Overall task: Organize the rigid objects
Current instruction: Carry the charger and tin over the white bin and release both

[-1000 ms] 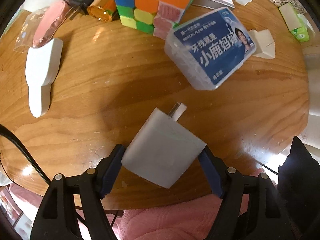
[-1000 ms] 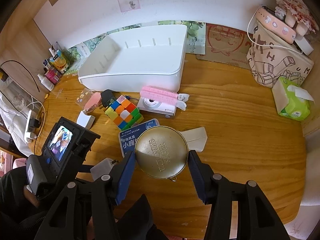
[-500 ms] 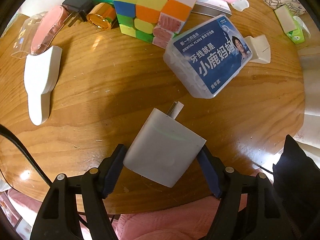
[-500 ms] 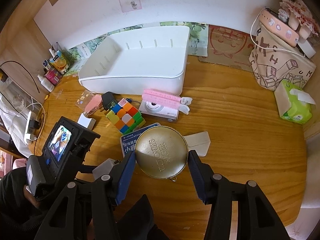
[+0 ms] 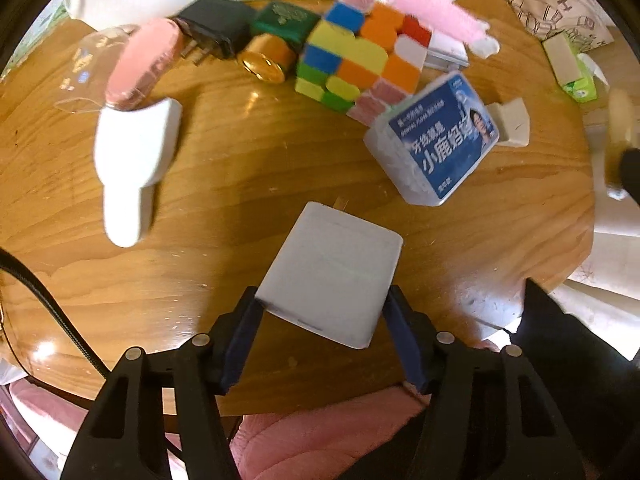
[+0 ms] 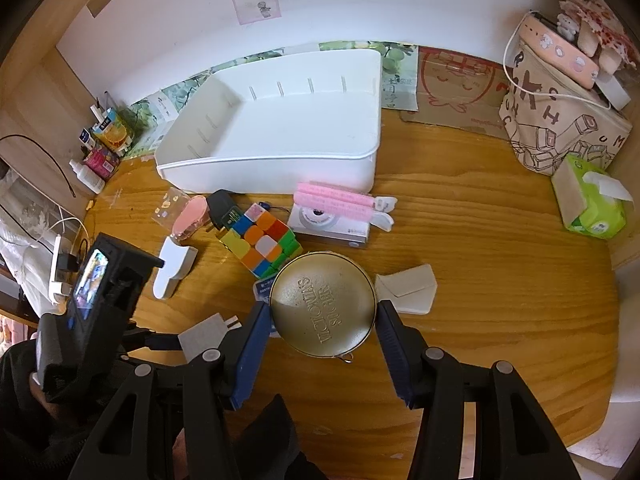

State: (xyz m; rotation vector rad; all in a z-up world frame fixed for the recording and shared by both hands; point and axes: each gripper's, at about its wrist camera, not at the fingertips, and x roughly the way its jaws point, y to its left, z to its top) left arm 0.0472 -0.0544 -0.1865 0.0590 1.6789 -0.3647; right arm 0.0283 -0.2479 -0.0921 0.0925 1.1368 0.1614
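My left gripper (image 5: 322, 304) is shut on a white charger plug (image 5: 330, 274), held above the wooden table; it also shows in the right wrist view (image 6: 202, 334). My right gripper (image 6: 322, 322) is shut on a round gold tin (image 6: 323, 309), held above the table. Ahead lie a colourful puzzle cube (image 5: 356, 64), a blue-labelled dental floss box (image 5: 434, 144), a white holder (image 5: 132, 164), a pink case (image 5: 140, 66), a black plug (image 5: 214, 26) and a gold tube (image 5: 266, 62). A large empty white bin (image 6: 280, 132) stands behind them.
A small white camera with pink brushes on it (image 6: 336, 216) lies before the bin. A white envelope-shaped piece (image 6: 408, 288) lies right of the tin. A canvas bag (image 6: 560, 120) and green tissue pack (image 6: 592, 204) stand at the right. Bottles (image 6: 100, 148) stand at the left.
The left gripper has moved forward and tipped up with the charger, so the bin's edge comes into view. The right gripper with the tin has moved slightly forward.
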